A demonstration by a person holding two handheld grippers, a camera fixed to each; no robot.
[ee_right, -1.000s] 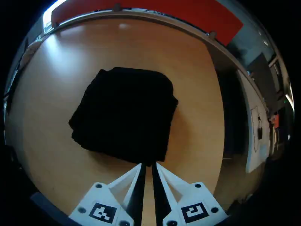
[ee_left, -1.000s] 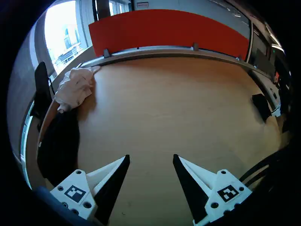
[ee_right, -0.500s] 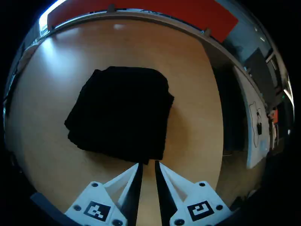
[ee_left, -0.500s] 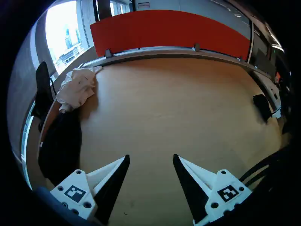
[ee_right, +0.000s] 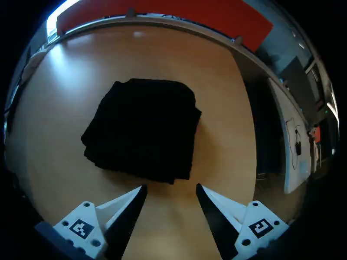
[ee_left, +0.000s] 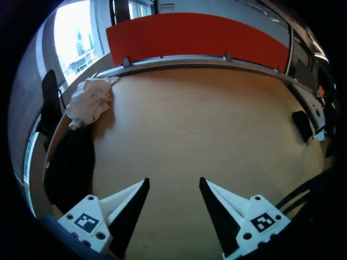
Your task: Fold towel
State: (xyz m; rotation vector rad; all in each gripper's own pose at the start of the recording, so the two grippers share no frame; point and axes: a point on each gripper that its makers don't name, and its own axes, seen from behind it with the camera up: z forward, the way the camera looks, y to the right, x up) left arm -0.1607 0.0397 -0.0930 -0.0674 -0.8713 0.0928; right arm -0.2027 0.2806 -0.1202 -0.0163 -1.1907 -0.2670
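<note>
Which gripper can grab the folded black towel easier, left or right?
Right, probably. The right gripper is open and points straight at the black towel, which lies just ahead of it on the table. The left gripper is open too, but points at bare wood.

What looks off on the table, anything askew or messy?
Mostly tidy. The black towel lies folded, its layers slightly stepped at the near-left edge. A white cloth sits crumpled at the far left corner of the table.
</note>
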